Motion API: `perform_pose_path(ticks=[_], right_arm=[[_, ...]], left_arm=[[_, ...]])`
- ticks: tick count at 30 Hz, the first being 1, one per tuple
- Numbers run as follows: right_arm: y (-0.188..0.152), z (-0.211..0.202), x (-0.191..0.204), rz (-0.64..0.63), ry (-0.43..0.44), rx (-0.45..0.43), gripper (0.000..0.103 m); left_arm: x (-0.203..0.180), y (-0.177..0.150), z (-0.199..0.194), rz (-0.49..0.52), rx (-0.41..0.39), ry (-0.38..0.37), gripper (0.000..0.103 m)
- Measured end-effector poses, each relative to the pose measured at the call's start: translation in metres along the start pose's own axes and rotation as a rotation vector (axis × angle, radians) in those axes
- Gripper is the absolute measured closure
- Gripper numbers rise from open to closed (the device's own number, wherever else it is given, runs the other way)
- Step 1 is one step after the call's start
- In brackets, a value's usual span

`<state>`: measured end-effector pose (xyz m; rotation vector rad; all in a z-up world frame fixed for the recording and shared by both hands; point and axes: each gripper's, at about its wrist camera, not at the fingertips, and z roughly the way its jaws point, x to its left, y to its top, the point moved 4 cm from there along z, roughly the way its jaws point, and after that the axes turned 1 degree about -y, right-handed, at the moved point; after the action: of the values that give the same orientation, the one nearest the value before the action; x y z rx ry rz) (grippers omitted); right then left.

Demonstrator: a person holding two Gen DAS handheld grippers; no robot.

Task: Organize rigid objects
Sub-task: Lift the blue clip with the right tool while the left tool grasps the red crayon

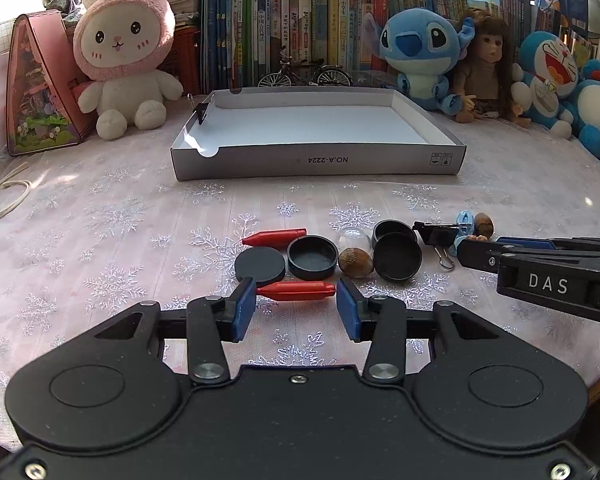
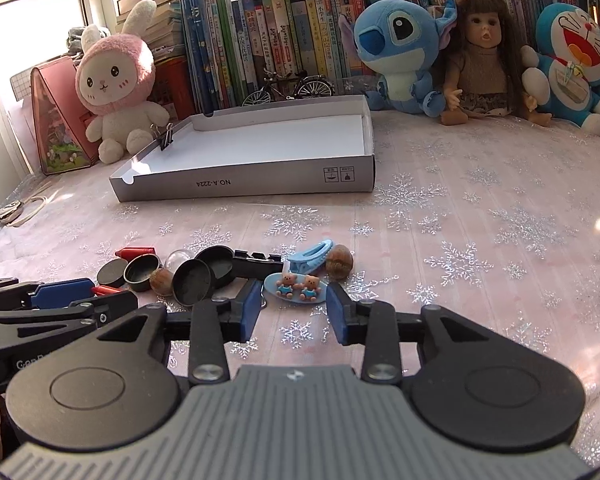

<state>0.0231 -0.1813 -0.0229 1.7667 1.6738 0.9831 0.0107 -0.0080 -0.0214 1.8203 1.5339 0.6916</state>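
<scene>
My left gripper (image 1: pixel 296 305) is shut end to end on a red crayon-shaped piece (image 1: pixel 296 291) that sits low over the tablecloth. Just beyond it lie a second red piece (image 1: pixel 274 238), a black disc (image 1: pixel 259 266), black round lids (image 1: pixel 313 258), a nut (image 1: pixel 355 263) and a black binder clip (image 1: pixel 436 236). My right gripper (image 2: pixel 294 310) stands open, and a blue hair clip with two bears (image 2: pixel 298 287) lies between its fingertips, untouched. Behind that are a blue claw clip (image 2: pixel 310 258) and another nut (image 2: pixel 339 263). The two grippers are side by side.
A shallow white cardboard tray (image 1: pixel 316 158) stands farther back, with a binder clip (image 1: pixel 201 111) on its left wall. Plush toys (image 1: pixel 124 60), a doll (image 1: pixel 488 68), a model bicycle (image 1: pixel 304 74) and books line the back. A cord (image 1: pixel 8 198) lies at the left edge.
</scene>
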Motion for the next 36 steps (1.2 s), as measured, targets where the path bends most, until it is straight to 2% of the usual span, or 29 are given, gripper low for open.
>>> perform_pose_path(ticks=[4,10,17,21,23,25,36], right_arm=[[0.001,0.004,0.001,0.017,-0.034,-0.006,0.041],[0.002,0.007,0.002,0.064,-0.05,-0.016,0.041],[0.0,0.01,0.008,0.03,-0.074,-0.022,0.041],[-0.001,0.01,0.009,0.009,-0.085,-0.027,0.047],[-0.001,0.009,0.009,0.0,-0.085,-0.025,0.055],[-0.001,0.009,0.009,-0.003,-0.083,-0.025,0.058],[0.001,-0.001,0.009,-0.047,-0.074,-0.039,0.059]], left_arm=[[0.002,0.0,-0.001,-0.01,-0.001,-0.001,0.061],[0.003,0.001,-0.001,-0.039,-0.007,-0.008,0.061],[0.004,0.002,-0.001,-0.053,-0.008,-0.018,0.061],[0.007,0.003,-0.002,-0.073,-0.015,-0.013,0.061],[0.009,0.005,-0.002,-0.082,-0.021,-0.012,0.061],[0.01,0.007,-0.002,-0.086,-0.025,-0.011,0.061],[0.013,0.012,-0.003,-0.092,-0.027,-0.019,0.061]])
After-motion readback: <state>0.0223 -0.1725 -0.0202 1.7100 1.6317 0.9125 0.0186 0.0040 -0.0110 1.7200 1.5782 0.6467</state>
